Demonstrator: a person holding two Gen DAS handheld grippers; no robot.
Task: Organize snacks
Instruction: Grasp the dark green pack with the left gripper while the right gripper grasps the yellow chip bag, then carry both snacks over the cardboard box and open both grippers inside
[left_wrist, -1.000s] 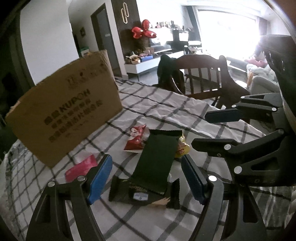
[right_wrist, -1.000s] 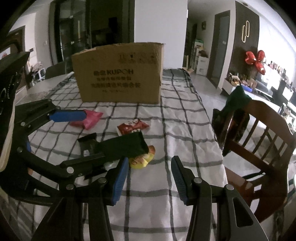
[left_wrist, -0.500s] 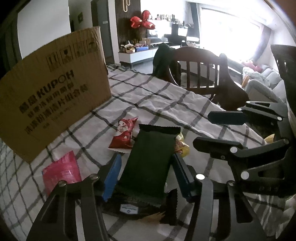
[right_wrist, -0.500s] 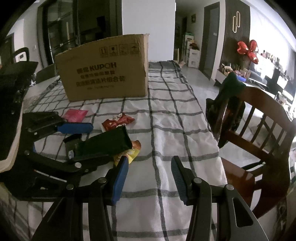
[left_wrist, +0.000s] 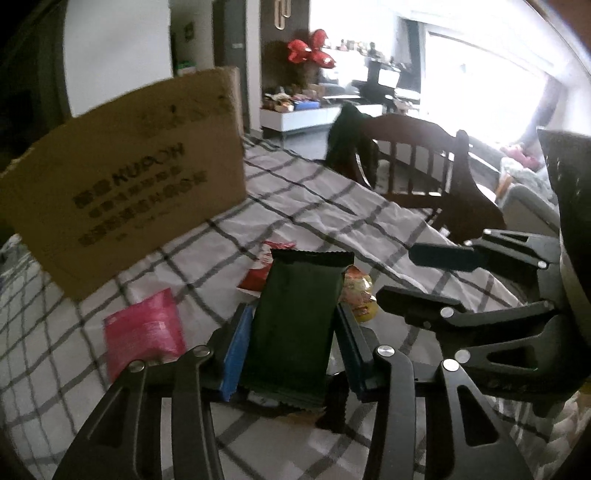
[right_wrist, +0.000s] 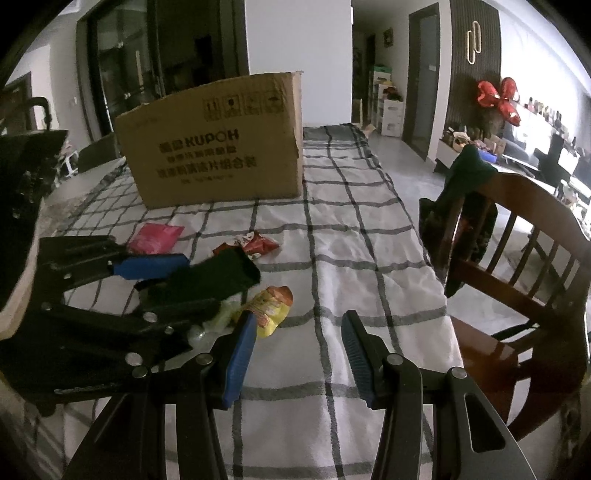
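A dark green snack packet (left_wrist: 295, 317) stands tilted between the blue pads of my left gripper (left_wrist: 291, 314), whose jaws are closing and touch both of its long edges. In the right wrist view the same packet (right_wrist: 221, 273) sticks out of the left gripper (right_wrist: 184, 284) above the cloth. Behind it lie a red packet (left_wrist: 256, 278), a yellow packet (left_wrist: 360, 297) and a pink packet (left_wrist: 144, 332). My right gripper (right_wrist: 297, 347) is open over bare checked cloth, the yellow packet (right_wrist: 269, 310) just past its left pad.
A brown cardboard box (right_wrist: 214, 147) stands at the far side of the checked tablecloth (right_wrist: 351, 258). A black wrapper (left_wrist: 334, 406) lies under the left gripper. A wooden chair (right_wrist: 517, 258) with dark clothing on it stands at the table's right edge.
The left jaws have narrowed from wide apart to touching the green packet's edges, and its far end has tipped up off the cloth. The right gripper has kept still.
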